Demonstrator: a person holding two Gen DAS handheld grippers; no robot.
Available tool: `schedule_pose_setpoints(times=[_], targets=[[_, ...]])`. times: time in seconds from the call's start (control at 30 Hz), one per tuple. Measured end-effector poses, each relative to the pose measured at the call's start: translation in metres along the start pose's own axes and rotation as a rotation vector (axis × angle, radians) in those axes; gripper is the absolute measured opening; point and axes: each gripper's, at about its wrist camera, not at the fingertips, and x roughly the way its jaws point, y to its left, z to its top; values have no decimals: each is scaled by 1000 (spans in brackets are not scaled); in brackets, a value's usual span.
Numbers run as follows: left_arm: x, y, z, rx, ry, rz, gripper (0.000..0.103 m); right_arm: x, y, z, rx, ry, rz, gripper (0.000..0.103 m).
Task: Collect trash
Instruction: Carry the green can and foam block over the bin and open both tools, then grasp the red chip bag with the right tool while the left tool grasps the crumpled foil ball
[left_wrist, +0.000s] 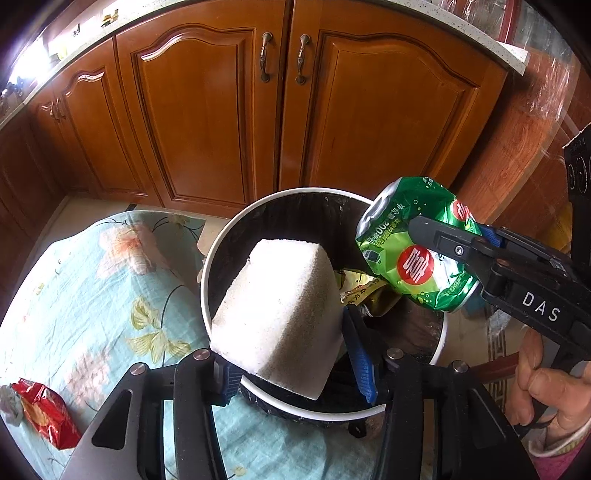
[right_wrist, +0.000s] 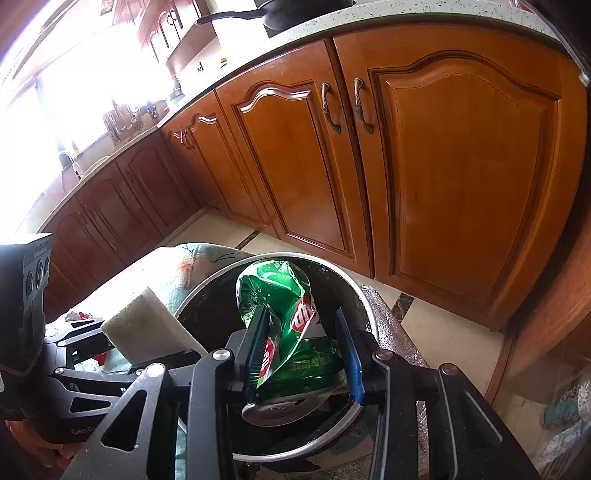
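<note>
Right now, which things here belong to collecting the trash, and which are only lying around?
Belong to the job:
- white foam block between the left claw's fingers
- crushed green can in the right claw
- trash bin
- red wrapper on the floral cloth

Just lying about:
- wooden cabinets
- frying pan on the counter

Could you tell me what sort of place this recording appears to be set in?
Most likely a home kitchen: wooden cabinet doors run under a speckled countertop, a black pan sits on top, and a round trash bin stands on the tiled floor.
</note>
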Motion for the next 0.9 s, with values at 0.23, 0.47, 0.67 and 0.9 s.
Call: schedule_pose_setpoints(times=[0.23,0.47,0.67,0.9], targets=[[-9,4,-4,-13,-8,-13,69,7,-22,5,118,2,69,41],[-38,23,-36,-93,-69,-11,70,-10,-25,-7,178,-31,96,54],[-73,52,-94,-246,-151,-18,77,-29,-1,-34,184,-78,152,84],[-107,94,-166,-439,-203,8,77,-30,62,-69,89,-33,226,90]])
